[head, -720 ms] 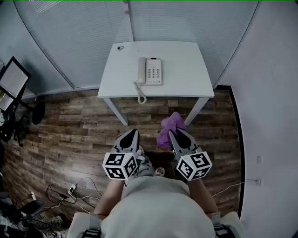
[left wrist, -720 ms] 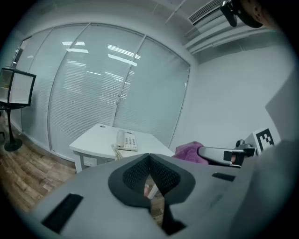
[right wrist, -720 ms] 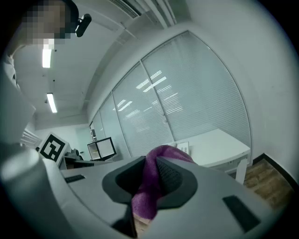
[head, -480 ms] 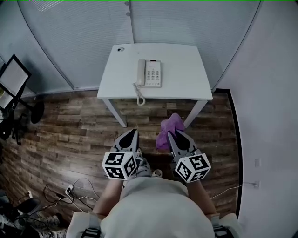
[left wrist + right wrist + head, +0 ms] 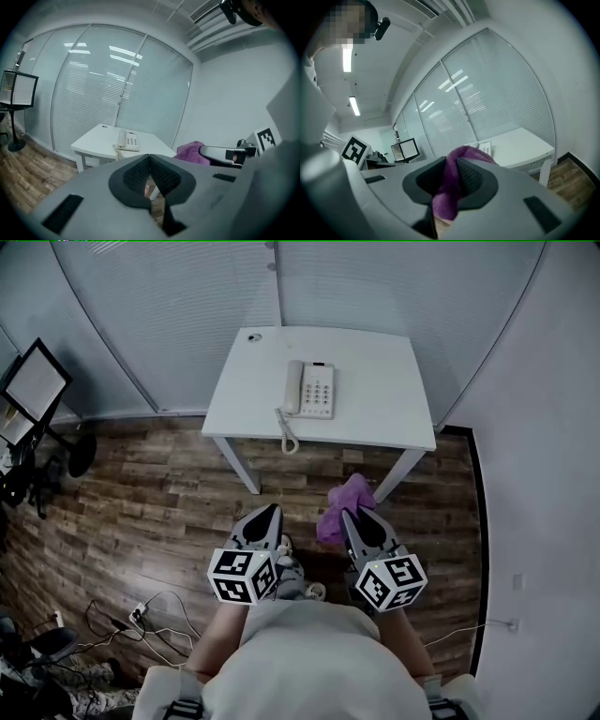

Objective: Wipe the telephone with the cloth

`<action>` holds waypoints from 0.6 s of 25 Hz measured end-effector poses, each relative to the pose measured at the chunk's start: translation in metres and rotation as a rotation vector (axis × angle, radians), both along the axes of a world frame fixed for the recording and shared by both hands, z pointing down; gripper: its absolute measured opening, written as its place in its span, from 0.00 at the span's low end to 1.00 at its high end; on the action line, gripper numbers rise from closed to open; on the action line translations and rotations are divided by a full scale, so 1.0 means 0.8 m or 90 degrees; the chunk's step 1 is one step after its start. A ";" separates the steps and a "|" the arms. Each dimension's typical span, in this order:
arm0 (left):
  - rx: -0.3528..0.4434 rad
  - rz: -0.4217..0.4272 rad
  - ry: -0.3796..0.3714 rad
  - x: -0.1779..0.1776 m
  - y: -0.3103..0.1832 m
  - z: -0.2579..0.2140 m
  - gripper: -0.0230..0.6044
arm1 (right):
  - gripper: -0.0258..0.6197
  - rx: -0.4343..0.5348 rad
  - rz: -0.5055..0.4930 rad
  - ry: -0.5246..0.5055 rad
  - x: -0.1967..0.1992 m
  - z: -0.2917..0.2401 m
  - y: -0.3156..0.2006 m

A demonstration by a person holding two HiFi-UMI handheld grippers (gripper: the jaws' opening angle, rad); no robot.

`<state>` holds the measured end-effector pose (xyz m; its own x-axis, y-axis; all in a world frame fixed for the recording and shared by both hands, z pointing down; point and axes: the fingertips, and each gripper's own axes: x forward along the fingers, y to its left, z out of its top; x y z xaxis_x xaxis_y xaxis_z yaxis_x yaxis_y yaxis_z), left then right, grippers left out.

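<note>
A white telephone (image 5: 311,390) with its handset on the left and a coiled cord lies on the white table (image 5: 384,418) ahead of me. It also shows in the left gripper view, telephone (image 5: 128,140), small and far off. My right gripper (image 5: 349,507) is shut on a purple cloth (image 5: 339,504), which bunches out past the jaw tips; in the right gripper view the cloth (image 5: 452,185) hangs between the pads. My left gripper (image 5: 271,509) is shut with nothing in it, its pads meeting in the left gripper view (image 5: 150,157). Both grippers hover over the floor, well short of the table.
Glass walls with blinds stand behind the table. A monitor on a stand (image 5: 33,390) and a chair base sit at the left. Cables and a power strip (image 5: 141,615) lie on the wooden floor at the lower left. A small round object (image 5: 252,336) rests on the table's far left corner.
The view has shifted so that the table and telephone sit slightly further right and lower in the head view. Both grippers keep their pose, the cloth still held.
</note>
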<state>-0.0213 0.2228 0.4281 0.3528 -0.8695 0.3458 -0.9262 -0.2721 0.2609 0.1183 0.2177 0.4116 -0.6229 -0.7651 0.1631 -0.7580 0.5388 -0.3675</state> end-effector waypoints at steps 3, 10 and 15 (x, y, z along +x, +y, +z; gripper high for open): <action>-0.011 -0.005 -0.008 -0.001 -0.002 0.006 0.07 | 0.17 -0.003 -0.007 0.004 0.001 0.003 -0.008; -0.030 -0.017 -0.006 -0.013 -0.024 0.016 0.07 | 0.17 -0.011 -0.021 -0.005 -0.003 0.007 -0.032; -0.031 -0.017 0.007 -0.016 -0.066 0.024 0.07 | 0.17 -0.009 -0.026 0.000 -0.004 0.008 -0.062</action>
